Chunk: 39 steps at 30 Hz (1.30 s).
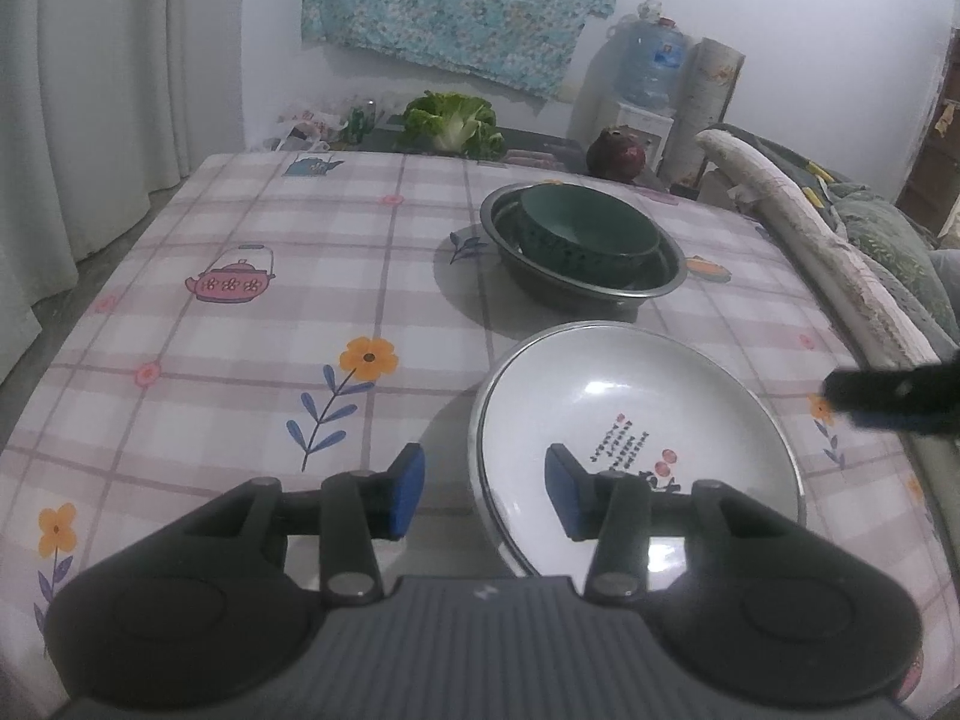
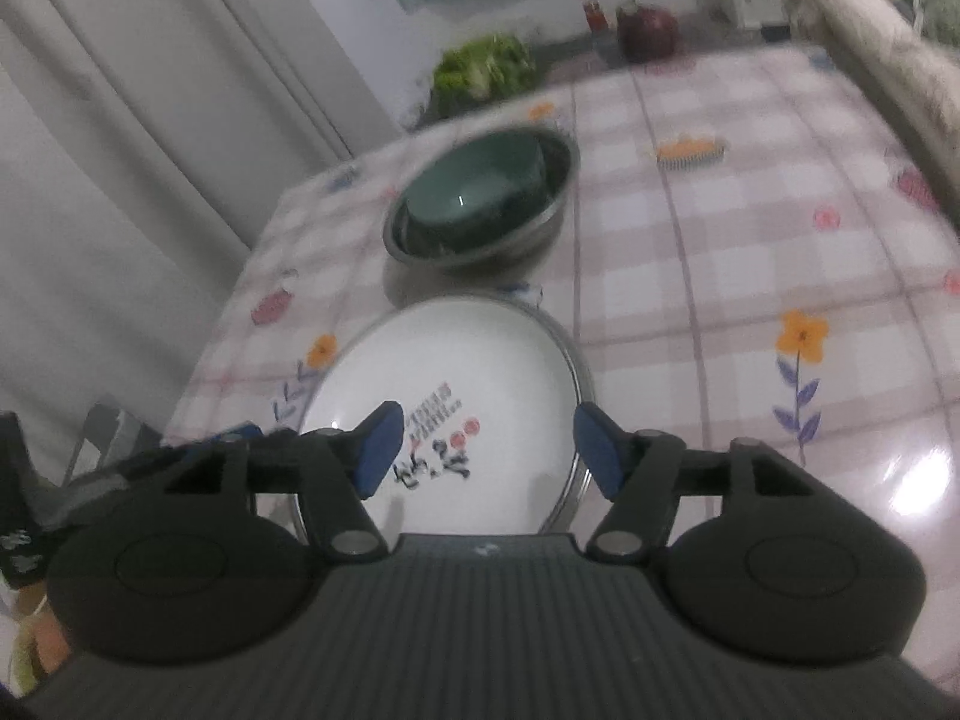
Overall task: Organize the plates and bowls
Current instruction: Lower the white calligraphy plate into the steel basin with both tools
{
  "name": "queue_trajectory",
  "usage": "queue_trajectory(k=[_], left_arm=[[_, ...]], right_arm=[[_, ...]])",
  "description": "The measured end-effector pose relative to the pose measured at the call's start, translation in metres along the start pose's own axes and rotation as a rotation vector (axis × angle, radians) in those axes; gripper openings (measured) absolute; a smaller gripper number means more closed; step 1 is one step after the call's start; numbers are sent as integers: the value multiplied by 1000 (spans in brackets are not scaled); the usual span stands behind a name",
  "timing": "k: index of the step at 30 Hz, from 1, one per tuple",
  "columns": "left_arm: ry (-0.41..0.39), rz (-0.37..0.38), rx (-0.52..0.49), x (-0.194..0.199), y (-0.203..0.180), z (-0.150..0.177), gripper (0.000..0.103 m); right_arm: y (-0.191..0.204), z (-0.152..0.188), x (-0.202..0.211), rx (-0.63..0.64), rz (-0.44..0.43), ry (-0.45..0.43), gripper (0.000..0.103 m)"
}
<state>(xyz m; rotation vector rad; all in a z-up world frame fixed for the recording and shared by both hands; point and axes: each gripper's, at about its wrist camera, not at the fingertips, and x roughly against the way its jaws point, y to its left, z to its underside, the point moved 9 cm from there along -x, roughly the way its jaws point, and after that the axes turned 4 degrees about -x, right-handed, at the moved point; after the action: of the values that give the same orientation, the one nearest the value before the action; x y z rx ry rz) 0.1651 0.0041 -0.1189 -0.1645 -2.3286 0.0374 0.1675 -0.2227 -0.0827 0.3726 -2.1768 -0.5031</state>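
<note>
A white plate (image 1: 636, 414) with printed writing and red flowers lies on the checked tablecloth (image 1: 270, 324), a metal rim showing around its edge. My left gripper (image 1: 486, 492) is open, its blue pads straddling the plate's left rim without pressing on it. In the right wrist view the same white plate (image 2: 456, 372) sits under my right gripper (image 2: 489, 450), open, with the plate's right rim between its fingers. The right gripper's tip (image 1: 870, 396) shows at the plate's far right. Behind the plate a green bowl (image 1: 588, 228) rests inside a steel bowl (image 1: 672, 282).
A cabbage (image 1: 456, 120) and a dark red round object (image 1: 615, 156) sit beyond the table's far edge. A curtain (image 1: 90, 90) hangs on the left. A water bottle (image 1: 651, 66) stands at the back. A padded seat (image 1: 810, 228) runs along the right edge.
</note>
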Motion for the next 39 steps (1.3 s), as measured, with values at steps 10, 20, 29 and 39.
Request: queue_trajectory(k=[10, 20, 29, 39], left_arm=[[93, -23, -30, -27, 0, 11, 49], [118, -20, -22, -41, -13, 10, 34], [140, 20, -77, -36, -34, 18, 34], [148, 33, -72, -36, -37, 17, 37]], right_arm=[[-46, 21, -14, -172, 27, -21, 60], [-41, 40, -56, -159, -3, 43, 27], [-52, 40, -44, -169, 25, 43, 27], [-54, 42, -39, -145, 67, 40, 29]])
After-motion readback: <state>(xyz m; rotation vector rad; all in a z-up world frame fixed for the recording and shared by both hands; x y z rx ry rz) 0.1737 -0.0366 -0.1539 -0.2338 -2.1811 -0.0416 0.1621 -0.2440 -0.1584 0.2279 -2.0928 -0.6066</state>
